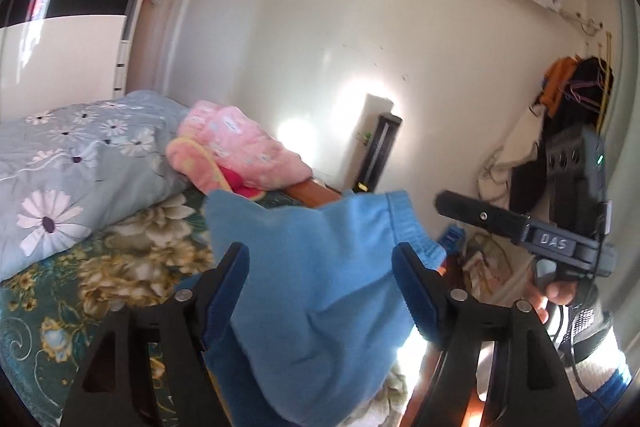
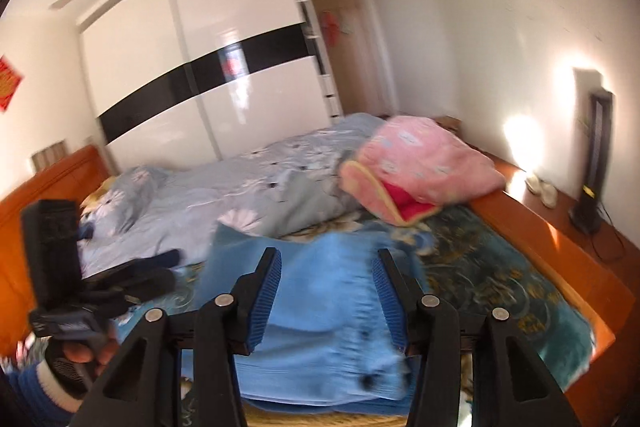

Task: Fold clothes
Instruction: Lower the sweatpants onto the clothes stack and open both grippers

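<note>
"DAS" label on the right tongs (image 1: 452, 205).

My light blue knit garment (image 1: 316, 291) (image 2: 320, 323) is bunched, its ribbed edge up, raised over the foot of the floral bedspread (image 2: 500, 267), before the quilt.

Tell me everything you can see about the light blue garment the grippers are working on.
The light blue garment looks like soft knitted or fleecy fabric with a ribbed, gathered band along one edge. It lies in layers near the foot of the bed, over the green floral bedspread. In the left wrist view it bunches up between the open fingers of the left gripper. The right gripper is also open over it. No grip is visible.
</note>
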A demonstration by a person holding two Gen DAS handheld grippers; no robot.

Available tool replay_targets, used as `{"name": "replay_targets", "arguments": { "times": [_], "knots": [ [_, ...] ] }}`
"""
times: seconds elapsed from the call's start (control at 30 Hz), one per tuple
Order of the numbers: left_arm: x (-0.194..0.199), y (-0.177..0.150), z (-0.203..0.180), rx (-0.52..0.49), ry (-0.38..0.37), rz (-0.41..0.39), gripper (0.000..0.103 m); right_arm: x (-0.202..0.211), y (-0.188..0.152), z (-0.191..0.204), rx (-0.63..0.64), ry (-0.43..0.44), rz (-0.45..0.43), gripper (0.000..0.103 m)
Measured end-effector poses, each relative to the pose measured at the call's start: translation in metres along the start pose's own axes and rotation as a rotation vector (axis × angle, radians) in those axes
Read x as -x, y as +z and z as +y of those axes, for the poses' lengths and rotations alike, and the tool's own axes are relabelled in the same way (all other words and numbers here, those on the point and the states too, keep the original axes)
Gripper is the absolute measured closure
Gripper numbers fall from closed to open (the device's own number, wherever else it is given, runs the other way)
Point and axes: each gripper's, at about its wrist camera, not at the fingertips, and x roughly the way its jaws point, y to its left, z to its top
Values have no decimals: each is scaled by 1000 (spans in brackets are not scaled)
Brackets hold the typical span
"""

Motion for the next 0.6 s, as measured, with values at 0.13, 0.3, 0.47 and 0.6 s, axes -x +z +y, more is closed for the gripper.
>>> {"name": "replay_targets", "arguments": {
  "times": [0.13,0.3,0.47,0.6],
  "knots": [
    [-17,-3,0,-12,5,40,28,-15,0,11,25,2,39,52],
    [-26,-8,11,7,22,62,28,-33,-3,10,14,0,68,53],
    [-34,-15,18,20,34,81,28,-42,-7,-5,-33,6,67,53],
    [-32,-15,18,28,28,75,28,-39,-6,-4,-43,15,59,53]
  ]
}}
